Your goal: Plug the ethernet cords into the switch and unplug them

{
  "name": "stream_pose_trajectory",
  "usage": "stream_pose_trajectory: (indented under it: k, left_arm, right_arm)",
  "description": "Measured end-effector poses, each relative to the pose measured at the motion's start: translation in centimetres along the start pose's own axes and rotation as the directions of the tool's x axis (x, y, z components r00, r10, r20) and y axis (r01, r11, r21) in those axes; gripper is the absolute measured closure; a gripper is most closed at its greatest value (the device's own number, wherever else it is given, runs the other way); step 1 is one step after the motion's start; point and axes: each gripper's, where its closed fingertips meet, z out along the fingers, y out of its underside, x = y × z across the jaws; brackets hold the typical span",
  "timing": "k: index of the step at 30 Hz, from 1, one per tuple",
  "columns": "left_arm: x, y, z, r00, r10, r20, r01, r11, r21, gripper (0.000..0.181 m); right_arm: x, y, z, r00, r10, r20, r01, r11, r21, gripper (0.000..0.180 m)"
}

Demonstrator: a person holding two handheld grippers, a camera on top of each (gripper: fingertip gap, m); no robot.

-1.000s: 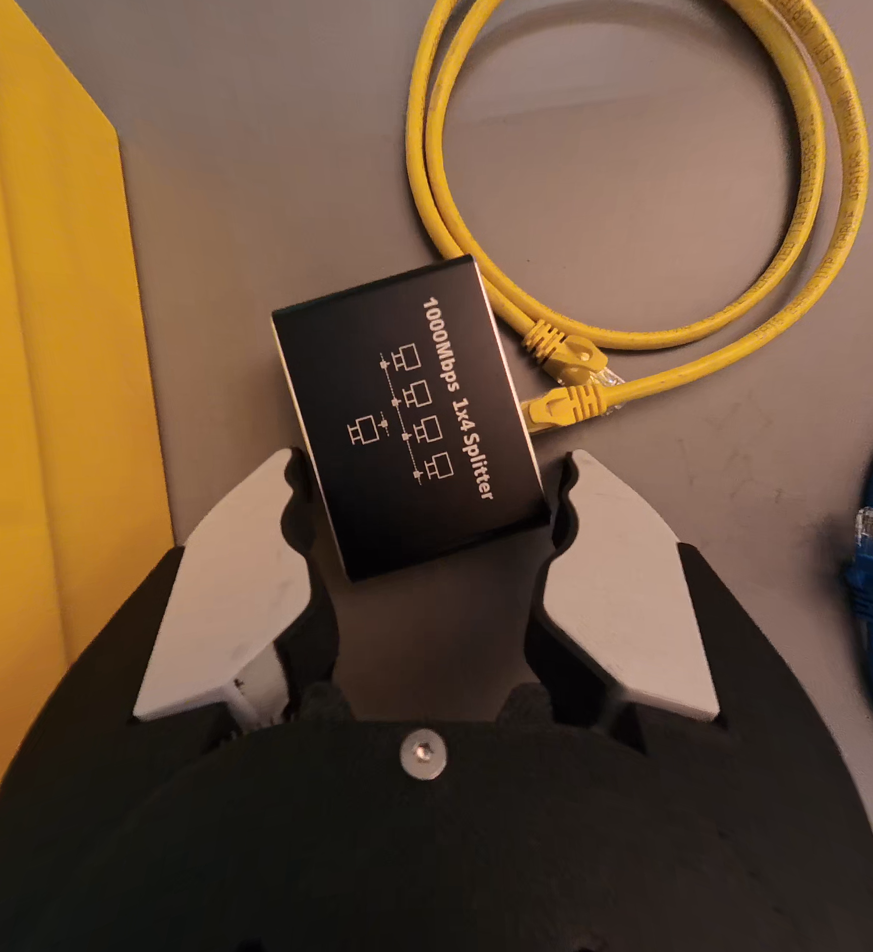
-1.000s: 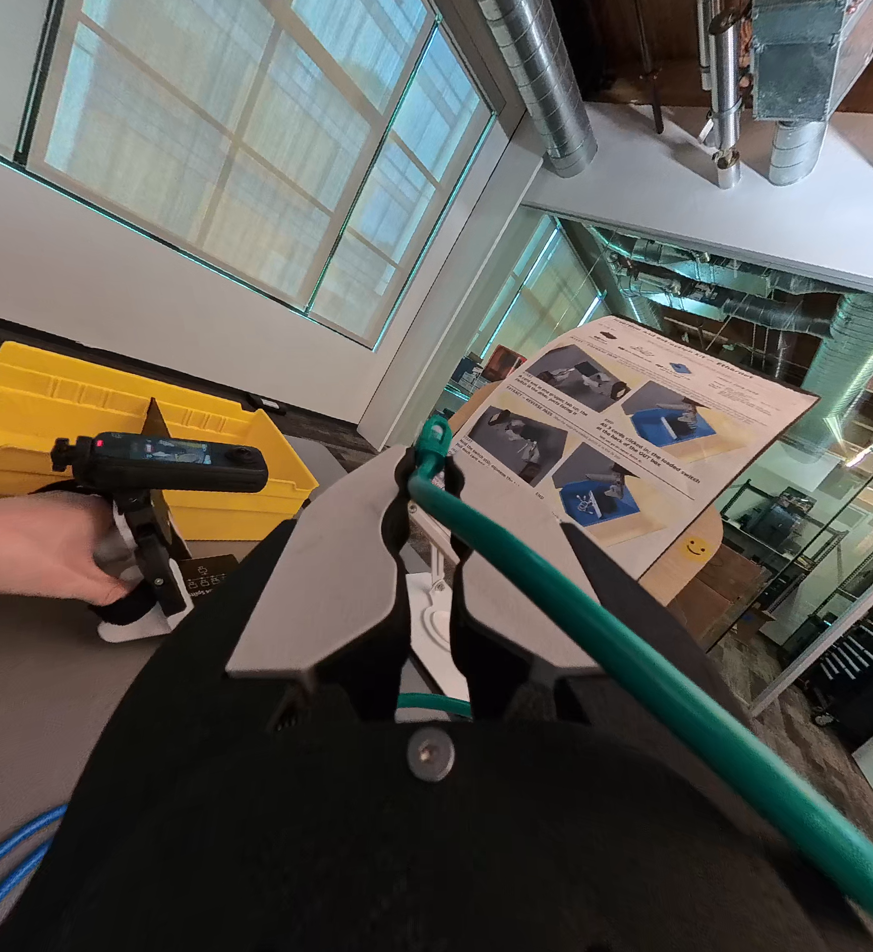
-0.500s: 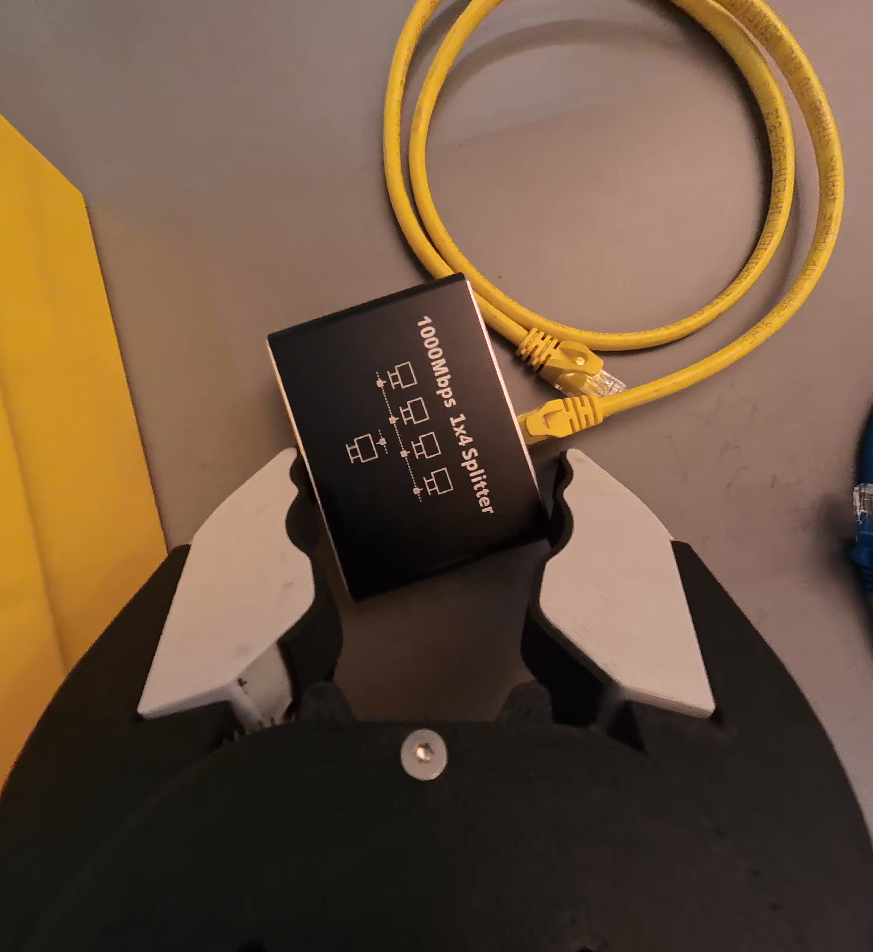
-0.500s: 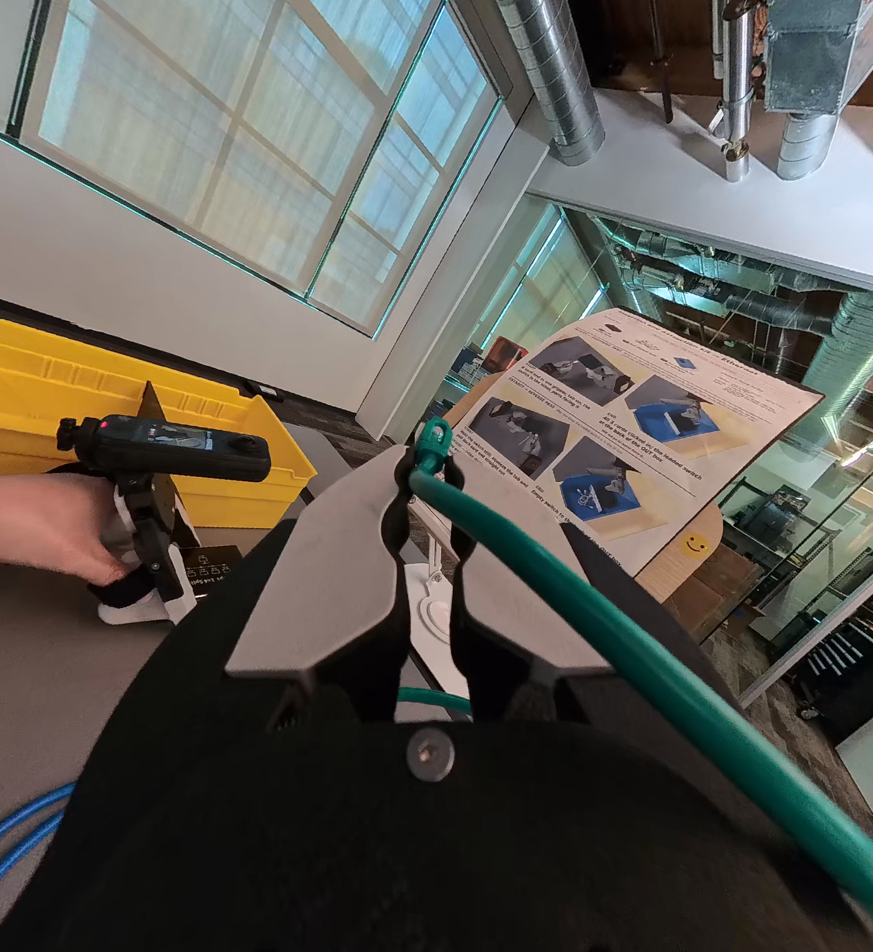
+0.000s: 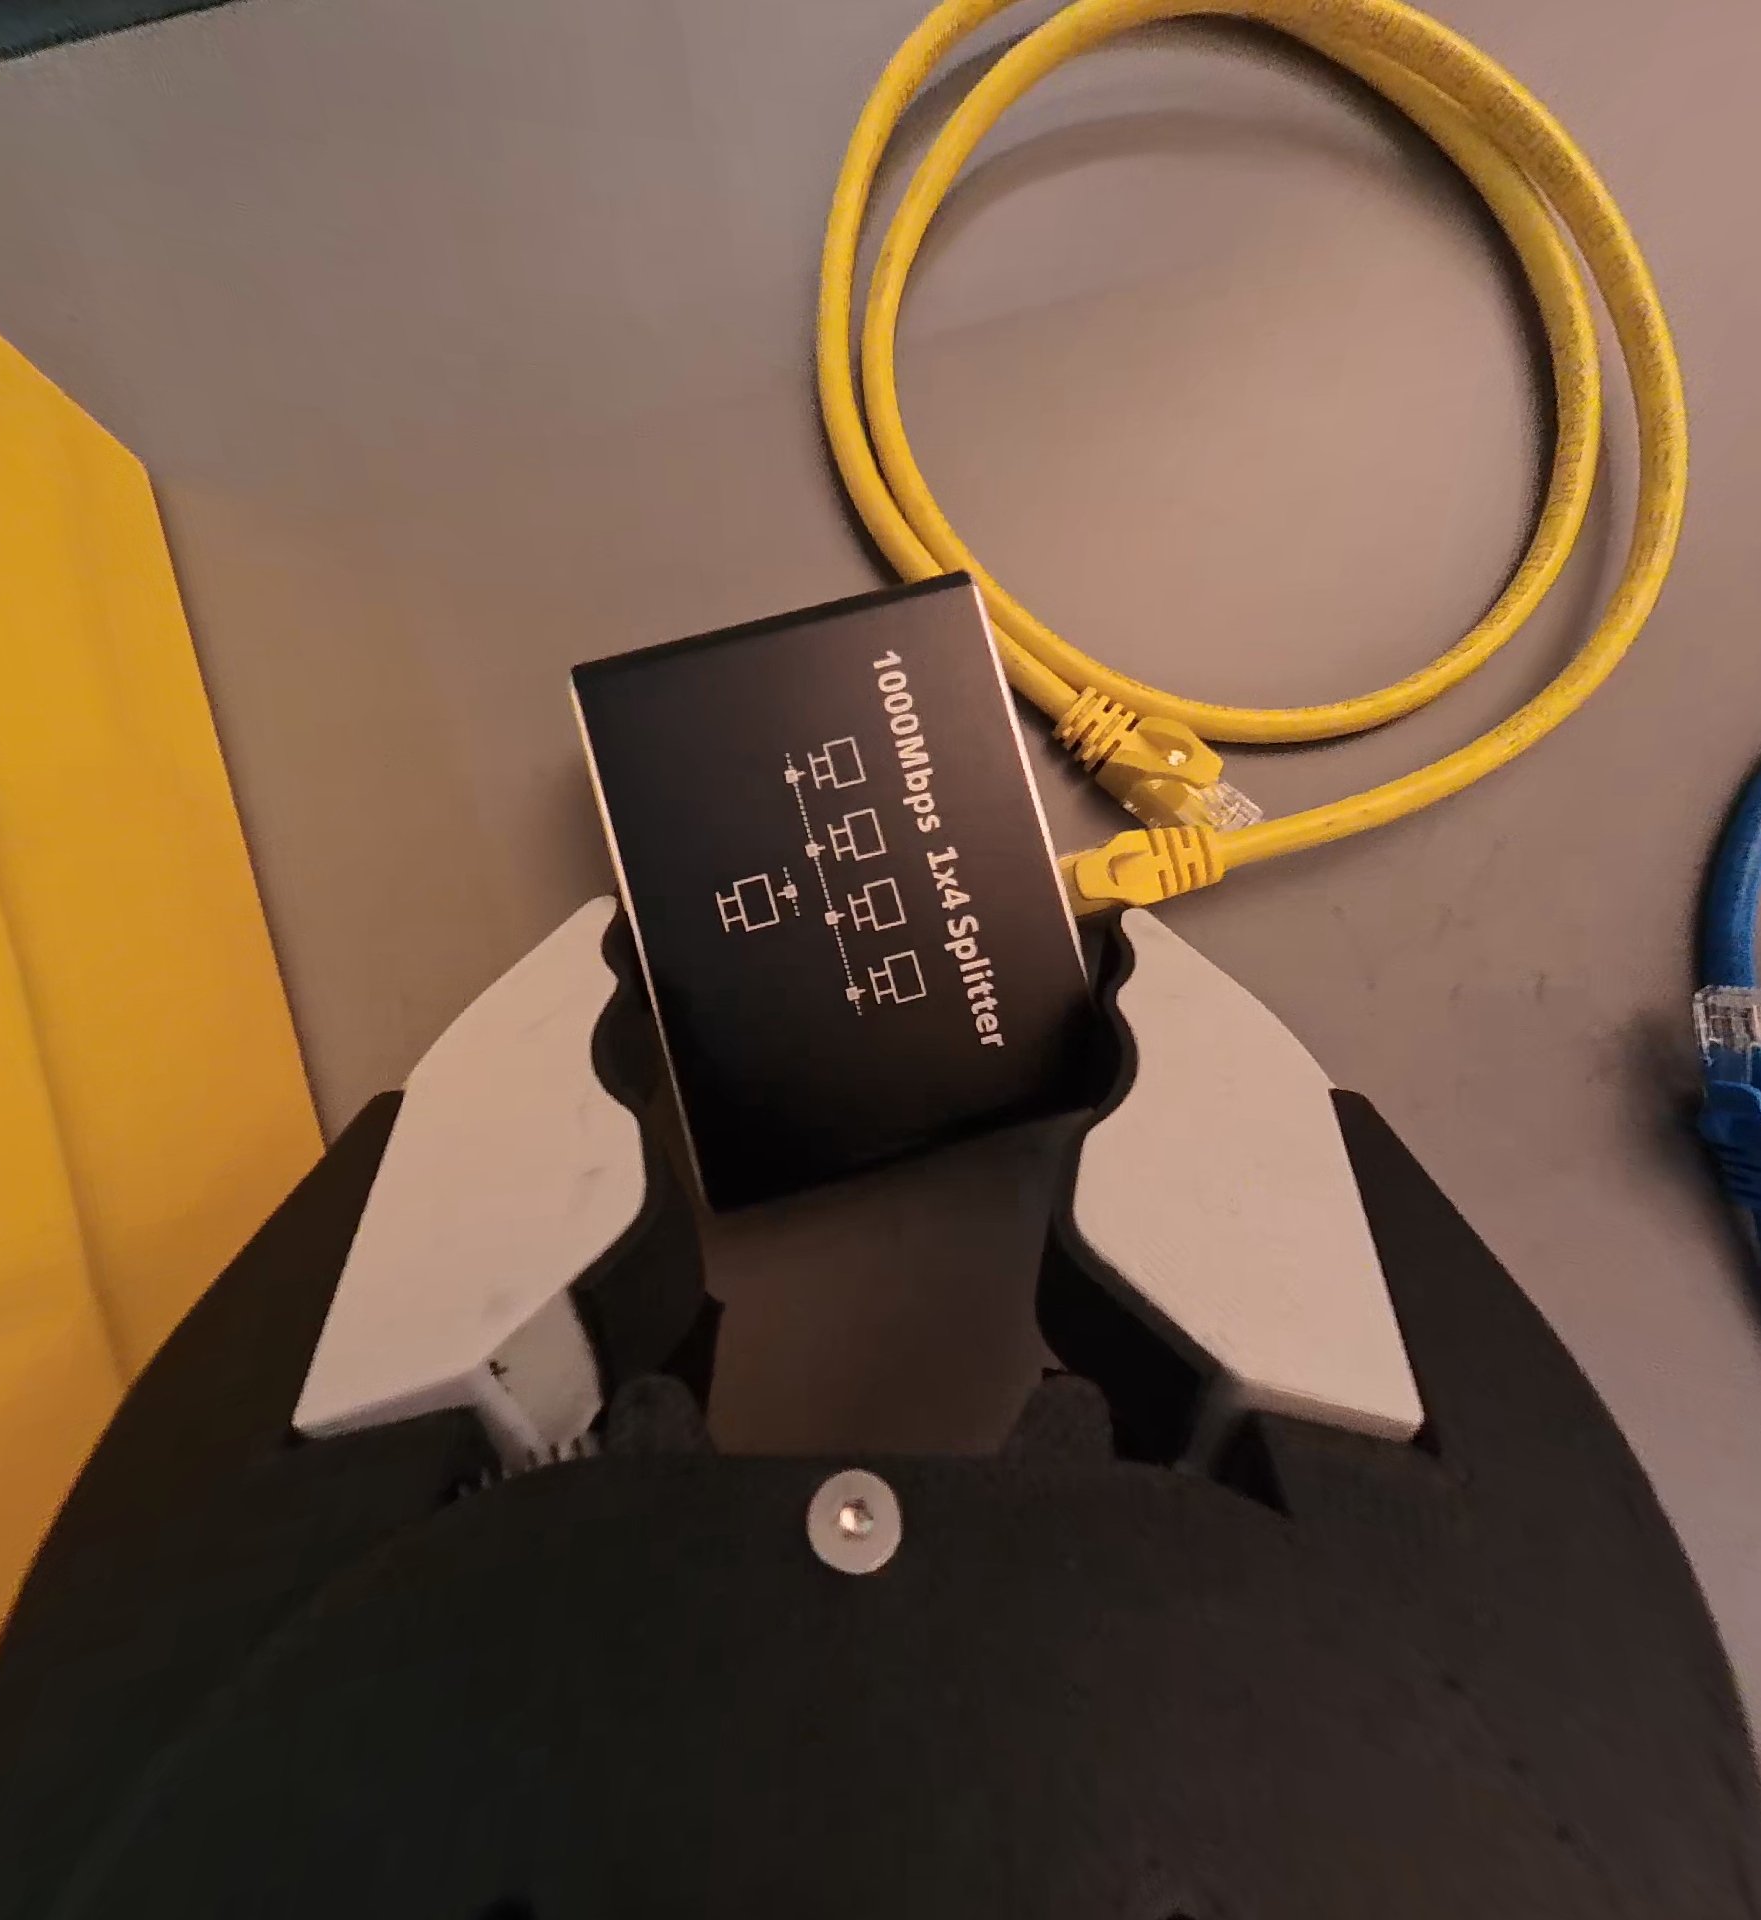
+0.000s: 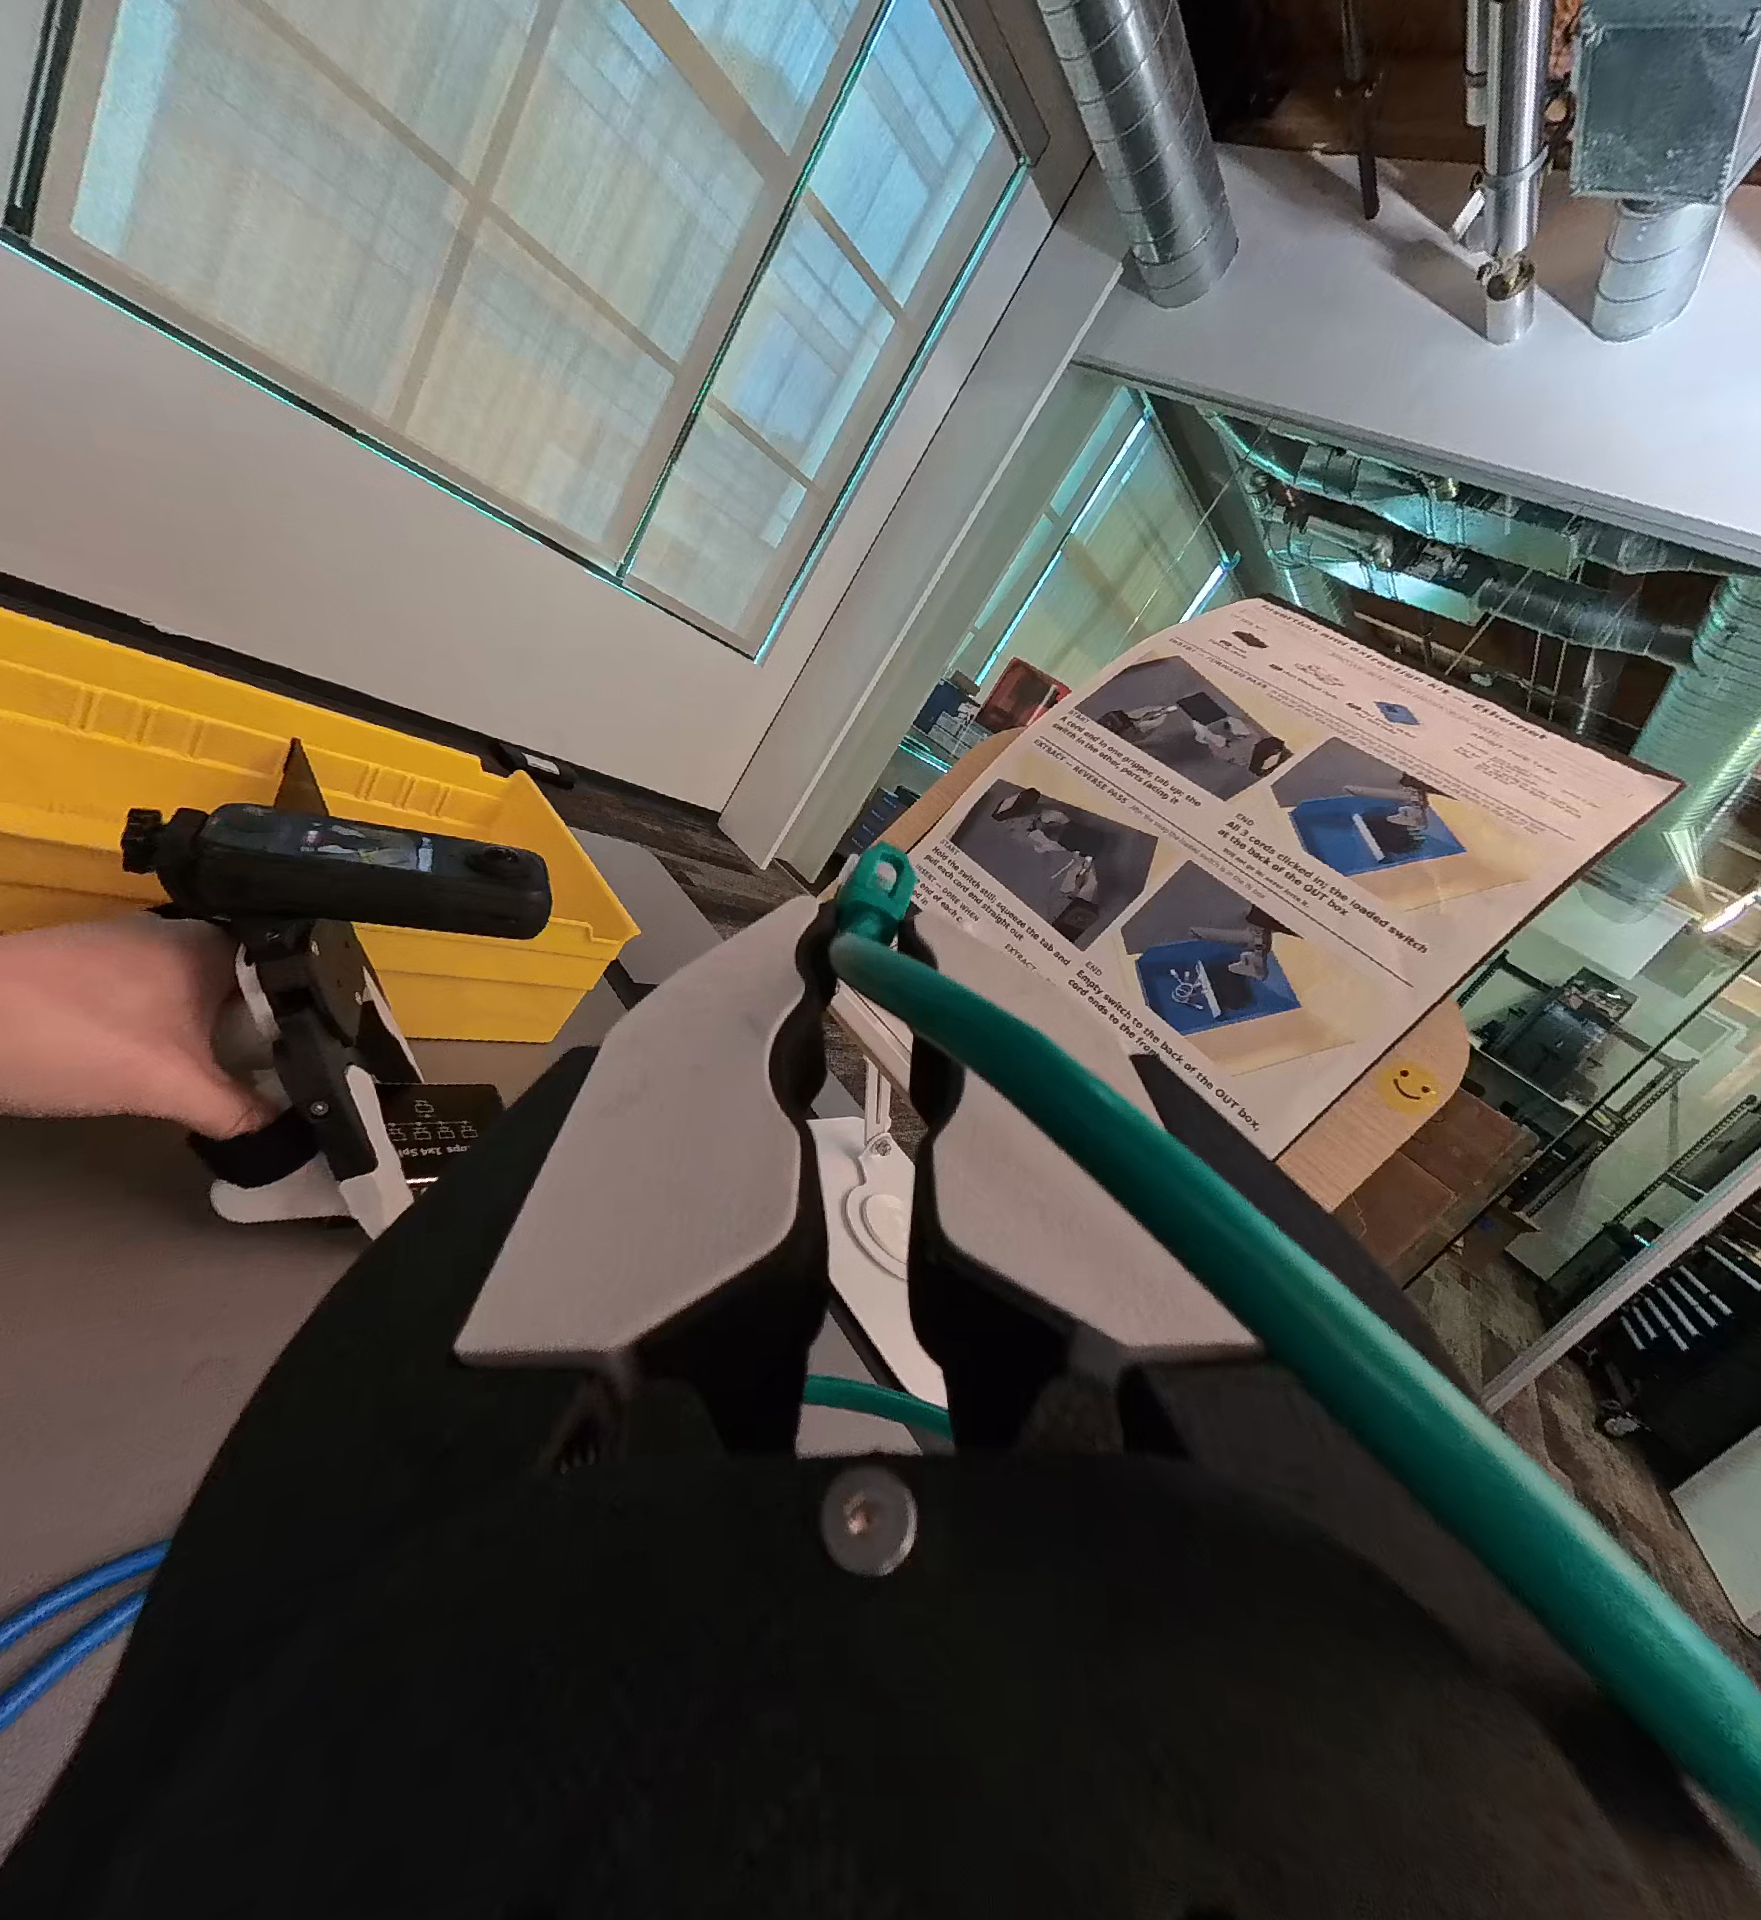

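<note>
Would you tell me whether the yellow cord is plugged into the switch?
Cannot tell: one yellow cord connector touches the switch side.

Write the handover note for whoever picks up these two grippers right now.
Left hand-held gripper: shut on the black rectangular metal switch, which lies on the grey table.
Right hand-held gripper: shut on the green ethernet cord near its plug, raised above the table.
Yellow ethernet cord: coiled beside the switch, both plugs loose, one tip close to the switch's side.
Blue ethernet cord: on the table to the right, plug free.
Done: switch and green cord gripped.
Left: no cord appears plugged in; the ports are not visible. Plug in the cords, then unplug them.
</note>
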Motion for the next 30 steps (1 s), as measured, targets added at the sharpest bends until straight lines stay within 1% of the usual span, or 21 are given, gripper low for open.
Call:
stream_pose_trajectory:
  k: [3,8,16,18,22,26,28,30]
  left_arm:
    - [0.1,-0.1,0.1,1.000,0.003,-0.011,-0.003,1.000,0.007,0.100]
    - [0.9,-1.0,-0.2,0.998,-0.002,-0.058,0.006,0.998,0.069,0.100]
    - [2.2,-3.5,-2.5,0.994,0.047,-0.095,-0.024,0.973,0.229,0.100]
    - [2.6,-4.2,-3.3,0.992,0.041,-0.122,-0.007,0.962,0.271,0.100]
    - [2.7,-5.4,-5.3,0.983,0.009,-0.182,0.058,0.931,0.359,0.100]
    - [2.7,-6.6,-7.7,0.970,-0.001,-0.243,0.115,0.883,0.455,0.100]
    - [2.8,-7.2,-9.1,0.966,0.027,-0.258,0.111,0.856,0.505,0.100]
    - [2.5,-8.1,-10.9,0.971,0.047,-0.233,0.096,0.817,0.568,0.101]
  right_arm:
    - [-0.1,0.2,0.1,1.000,-0.006,0.005,0.006,1.000,-0.007,0.170]
    - [-0.3,0.4,0.2,1.000,-0.017,0.011,0.017,1.000,-0.015,0.168]
    - [-0.6,0.7,0.4,0.999,-0.025,0.024,0.026,0.999,-0.028,0.169]
    - [-0.6,1.0,0.4,0.999,-0.022,0.028,0.023,0.999,-0.035,0.169]
    - [-0.4,1.2,0.3,0.999,0.014,0.038,-0.013,1.000,-0.027,0.169]
    - [-0.5,0.4,-0.2,0.995,0.042,0.088,-0.045,0.999,0.024,0.169]
    - [-0.6,0.1,-0.5,0.992,0.043,0.116,-0.049,0.998,0.048,0.170]
    - [-0.7,-0.5,-1.2,0.984,0.059,0.166,-0.074,0.993,0.087,0.170]
